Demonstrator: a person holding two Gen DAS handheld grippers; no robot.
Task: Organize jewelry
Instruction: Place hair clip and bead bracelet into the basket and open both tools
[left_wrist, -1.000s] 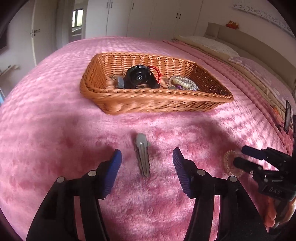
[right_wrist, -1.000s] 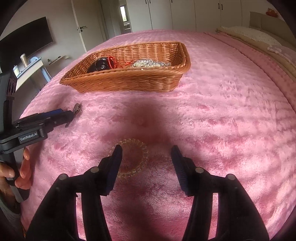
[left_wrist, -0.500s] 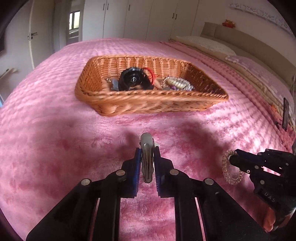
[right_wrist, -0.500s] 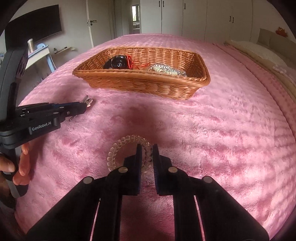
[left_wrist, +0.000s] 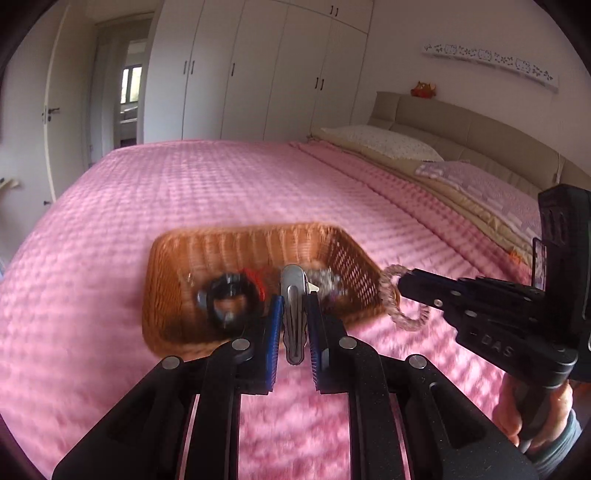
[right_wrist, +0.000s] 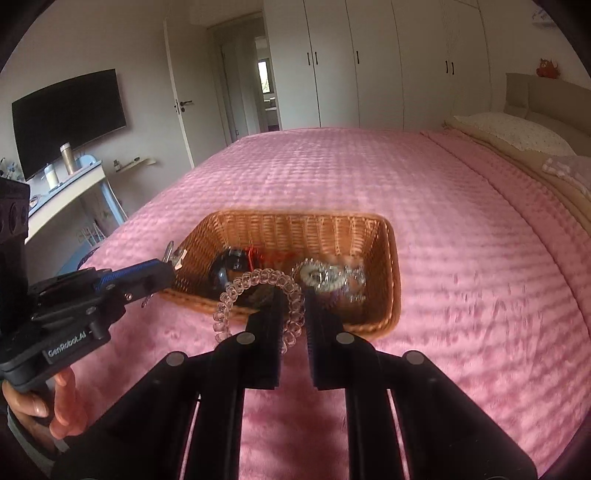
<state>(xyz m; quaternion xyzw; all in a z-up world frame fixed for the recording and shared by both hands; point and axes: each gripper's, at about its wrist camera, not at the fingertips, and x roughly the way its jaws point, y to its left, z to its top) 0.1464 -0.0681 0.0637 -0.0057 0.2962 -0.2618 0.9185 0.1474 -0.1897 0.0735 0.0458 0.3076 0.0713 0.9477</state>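
Here the left gripper (left_wrist: 294, 325) pinches a silver hair clip (left_wrist: 293, 314) between its blue pads, the clip standing lengthwise along the fingers with its rounded end poking out past the tips. The right gripper (right_wrist: 293, 321) is clamped on one side of a clear spiral hair tie (right_wrist: 258, 299), whose loop hangs out to the left of the fingers. Both items are held off the pink bedspread (left_wrist: 184, 184), in front of the wicker basket (right_wrist: 391, 258) resting on it. Inside the basket lie a black round piece (left_wrist: 229, 302), something red (left_wrist: 255, 278) and a blurred silvery bundle (right_wrist: 325, 275). A hand (right_wrist: 40, 406) grips the left gripper's handle at the edge of the right wrist view.
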